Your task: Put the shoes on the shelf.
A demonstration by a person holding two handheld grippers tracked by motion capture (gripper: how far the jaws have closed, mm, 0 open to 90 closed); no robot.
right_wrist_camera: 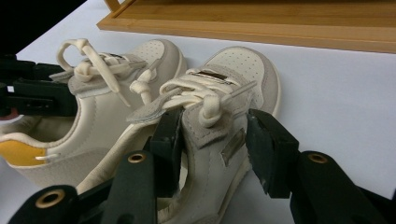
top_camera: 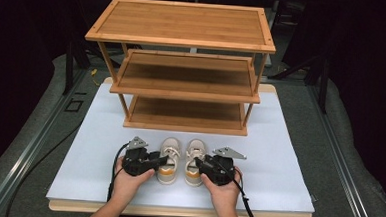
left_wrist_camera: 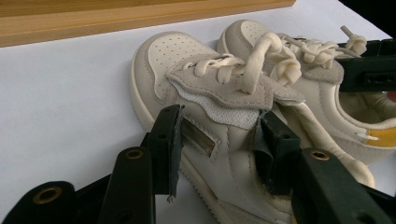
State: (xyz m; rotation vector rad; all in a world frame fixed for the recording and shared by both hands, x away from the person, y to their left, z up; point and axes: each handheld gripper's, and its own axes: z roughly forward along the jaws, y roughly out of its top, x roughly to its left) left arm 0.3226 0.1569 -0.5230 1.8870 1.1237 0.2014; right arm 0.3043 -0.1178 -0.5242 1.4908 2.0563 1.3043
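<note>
2 cream sneakers (top_camera: 182,160), yellow heels, laced; left tool (top_camera: 161,160), right tool (top_camera: 199,163) each clamp 1.

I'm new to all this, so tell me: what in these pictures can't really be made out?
- Left gripper view: whether its black pads press the left cream lace-up shoe; the right pad's face is hidden by the jaw.
- Right gripper view: the right cream shoe has its heel cut off by the bottom edge.
- High view: the wooden three-tier rack has back legs hidden by its shelves.
</note>
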